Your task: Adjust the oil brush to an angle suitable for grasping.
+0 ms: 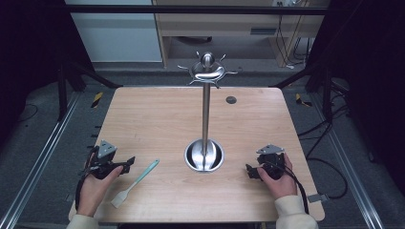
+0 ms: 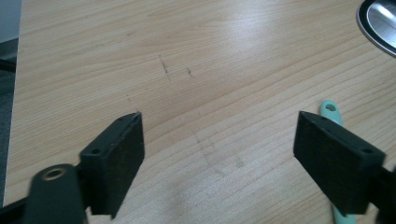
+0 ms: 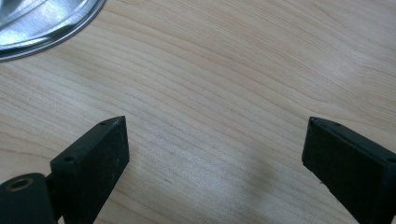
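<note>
Left claw [image 2: 219, 140] gapes beside a slim mint silicone spatula [image 1: 136, 181].

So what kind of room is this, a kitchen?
Probably not a kitchen; it looks like a lab or workshop set up for recording. A bare wooden table sits inside a dark metal frame, cables trail over the grey floor, and only a steel utensil stand and a green spatula are laid out.

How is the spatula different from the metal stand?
The spatula lies flat on the table; the stand is upright. The spatula is teal plastic with a pale blade; the stand is shiny metal. The spatula is near the left gripper; the stand is mid-table. Both are untouched.
</note>
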